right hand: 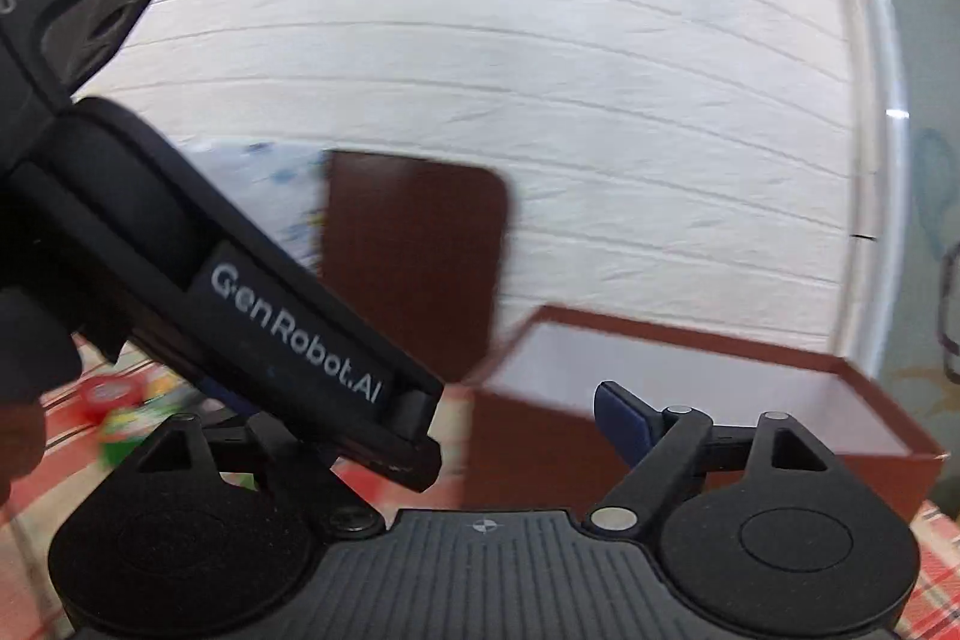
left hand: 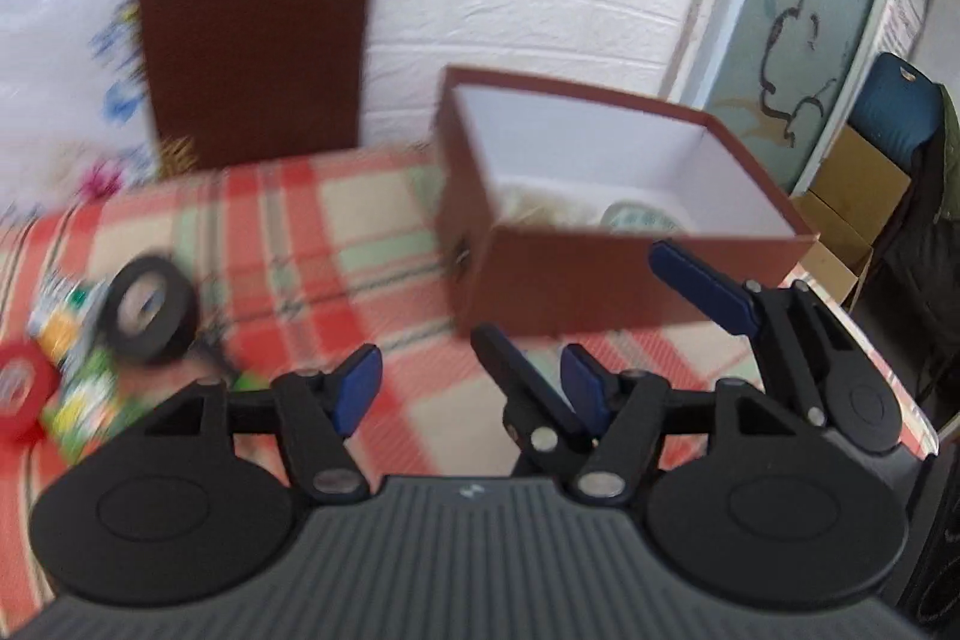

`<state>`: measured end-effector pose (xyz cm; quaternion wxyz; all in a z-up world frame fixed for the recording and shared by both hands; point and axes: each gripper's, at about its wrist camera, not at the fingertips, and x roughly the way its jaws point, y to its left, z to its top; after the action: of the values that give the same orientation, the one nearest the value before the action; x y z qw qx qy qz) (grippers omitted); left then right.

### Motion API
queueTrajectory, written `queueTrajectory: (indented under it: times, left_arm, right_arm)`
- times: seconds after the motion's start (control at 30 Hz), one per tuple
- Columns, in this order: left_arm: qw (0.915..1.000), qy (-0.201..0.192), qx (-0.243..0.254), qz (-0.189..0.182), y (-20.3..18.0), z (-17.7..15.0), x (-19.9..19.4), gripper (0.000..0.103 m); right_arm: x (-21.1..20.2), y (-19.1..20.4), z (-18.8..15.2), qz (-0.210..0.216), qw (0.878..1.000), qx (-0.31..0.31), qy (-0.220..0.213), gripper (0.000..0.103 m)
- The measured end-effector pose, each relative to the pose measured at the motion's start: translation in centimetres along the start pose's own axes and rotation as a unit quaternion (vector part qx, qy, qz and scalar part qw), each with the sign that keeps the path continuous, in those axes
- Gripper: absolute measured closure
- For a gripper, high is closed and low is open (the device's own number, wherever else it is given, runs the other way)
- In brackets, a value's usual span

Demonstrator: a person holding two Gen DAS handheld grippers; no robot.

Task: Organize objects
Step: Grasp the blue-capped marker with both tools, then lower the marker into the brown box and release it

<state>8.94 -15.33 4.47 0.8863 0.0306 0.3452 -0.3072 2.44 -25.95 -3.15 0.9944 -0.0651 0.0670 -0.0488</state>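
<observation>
The left gripper (left hand: 471,382) hovers with jaws spread, holding nothing. Ahead and to its right sits the open box (left hand: 600,280) on the plaid worktop (left hand: 312,244); the black tape (left hand: 150,310) lies to its left. The right gripper (left hand: 606,304) is spread too.

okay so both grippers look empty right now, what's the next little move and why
Probably swing the left gripper left toward the black tape roll. Its jaws are open and empty, the roll sits loose on the plaid cloth, and the open brown box already holds a roll.
</observation>
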Motion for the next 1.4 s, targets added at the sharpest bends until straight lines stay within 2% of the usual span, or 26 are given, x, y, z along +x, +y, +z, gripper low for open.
queueTrajectory:
  times: [0.07,0.17,0.2,0.27,0.3,0.37,0.47,0.5,0.53,0.63,0.77,0.87,0.9,0.97,1.07,1.13,1.23,1.33,1.4]
  left_arm:
    - [0.9988,0.006,-0.023,0.042,2.8,-2.4,-1.6,0.037]
    - [0.9898,0.031,-0.096,0.101,8.6,-5.6,-3.1,0.038]
    - [0.9845,0.037,-0.113,0.129,10.3,-6.6,-3.5,0.038]
    - [0.9724,0.05,-0.141,0.179,13.7,-8.8,-3.9,0.038]
    - [0.9686,0.053,-0.155,0.187,15.0,-9.7,-4.2,0.039]
    - [0.9702,0.032,-0.159,0.18,16.3,-10.6,-5.5,0.042]
    - [0.9704,0.032,-0.157,0.18,16.7,-10.9,-5.8,0.041]
    - [0.9705,0.031,-0.156,0.181,16.6,-10.9,-5.9,0.041]
    - [0.971,0.031,-0.152,0.182,16.3,-10.8,-5.8,0.039]
    - [0.9725,0.029,-0.141,0.183,16.0,-11.0,-5.6,0.038]
    - [0.973,0.028,-0.147,0.176,16.2,-10.9,-5.5,0.038]
    - [0.9735,0.036,-0.149,0.17,15.9,-10.7,-5.6,0.038]
    - [0.9745,0.042,-0.151,0.16,15.6,-10.5,-5.5,0.038]
    - [0.9784,0.051,-0.163,0.117,14.9,-9.8,-5.3,0.038]
    - [0.9836,0.064,-0.157,0.06,12.6,-8.3,-4.4,0.038]
    - [0.9852,0.077,-0.15,0.032,10.6,-7.5,-3.3,0.038]
    - [0.9825,0.105,-0.154,-0.004,8.1,-6.8,-1.0,0.038]
    - [0.9784,0.139,-0.152,-0.017,5.9,-6.9,1.5,0.038]
    - [0.9818,0.132,-0.137,0.003,4.6,-7.1,2.2,0.037]
  right_arm:
    - [-0.5,2.9,-0.7,0.056,0.997,-0.039,0.025,0.023]
    - [1.0,6.6,-1.5,0.136,0.982,-0.066,0.109,0.034]
    - [1.6,7.5,-1.7,0.149,0.978,-0.065,0.129,0.04]
    - [3.2,8.8,-1.1,0.147,0.976,-0.067,0.146,0.044]
    - [3.8,8.7,-0.4,0.14,0.977,-0.062,0.148,0.047]
    - [6.8,8.2,0.9,0.115,0.98,-0.05,0.157,0.051]
    - [10.7,9.2,1.0,0.085,0.975,-0.049,0.197,0.063]
    - [12.4,9.7,0.6,0.087,0.971,-0.05,0.219,0.077]
    - [11.4,9.8,0.1,0.09,0.969,-0.04,0.224,0.083]
    - [10.7,9.8,0.7,0.092,0.968,-0.029,0.233,0.086]
    - [5.5,8.8,-0.5,0.084,0.968,-0.016,0.235,0.088]
    - [1.2,7.2,-1.0,0.086,0.963,0.041,0.253,0.087]
    - [0.0,6.7,-1.2,0.089,0.96,0.059,0.257,0.087]
    - [-2.0,6.0,-1.5,0.101,0.956,0.087,0.262,0.087]
    - [-3.1,5.0,-1.7,0.116,0.948,0.125,0.269,0.087]
    - [-2.8,4.1,-1.7,0.126,0.94,0.153,0.277,0.087]
    - [-2.7,2.8,-2.1,0.145,0.924,0.209,0.287,0.087]
    - [-2.5,1.4,-2.8,0.169,0.904,0.259,0.295,0.087]
    - [-2.3,0.6,-3.4,0.183,0.889,0.292,0.3,0.087]
